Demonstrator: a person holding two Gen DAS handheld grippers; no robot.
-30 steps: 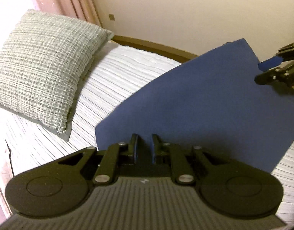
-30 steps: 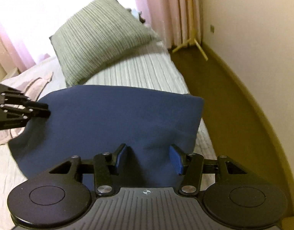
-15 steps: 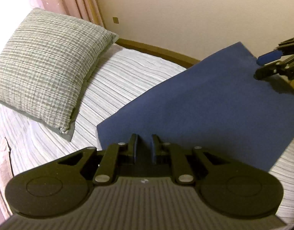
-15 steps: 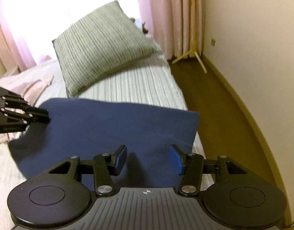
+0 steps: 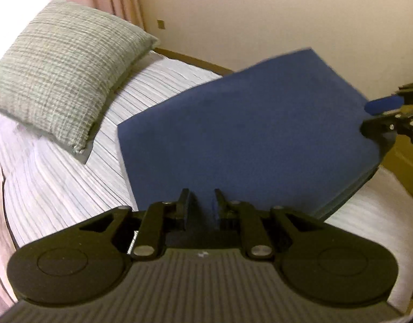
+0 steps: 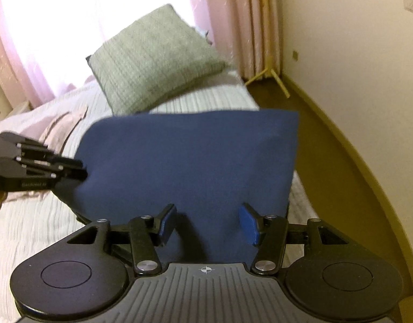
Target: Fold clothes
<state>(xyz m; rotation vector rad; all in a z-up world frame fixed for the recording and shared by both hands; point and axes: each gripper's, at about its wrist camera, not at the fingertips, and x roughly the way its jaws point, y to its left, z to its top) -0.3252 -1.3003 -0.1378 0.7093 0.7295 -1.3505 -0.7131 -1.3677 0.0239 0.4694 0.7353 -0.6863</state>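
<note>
A navy blue cloth (image 5: 246, 134) lies folded flat on the striped white bed (image 5: 58, 183), with stacked layers showing along its right edge. My left gripper (image 5: 201, 197) is shut on the cloth's near edge; in the right wrist view it (image 6: 72, 171) pinches the cloth's (image 6: 193, 161) left side. My right gripper (image 6: 207, 215) is open, its blue pads (image 6: 249, 223) spread wide over the cloth's near edge. The left wrist view shows the right gripper (image 5: 378, 115) at the cloth's right corner, jaws apart.
A grey-green woven pillow (image 5: 61, 67) rests at the head of the bed (image 6: 31, 228), just beyond the cloth. Pale pink fabric (image 6: 64, 126) lies to the left. The bed's right edge drops to a brown floor (image 6: 327, 148) beside a cream wall. A wooden stand (image 6: 271, 72) stands by pink curtains (image 6: 233, 13).
The cloth's far edge has straightened and the cloth lies flatter and squarer. The left gripper stays shut on it, the right stays open. Both views have tilted upward.
</note>
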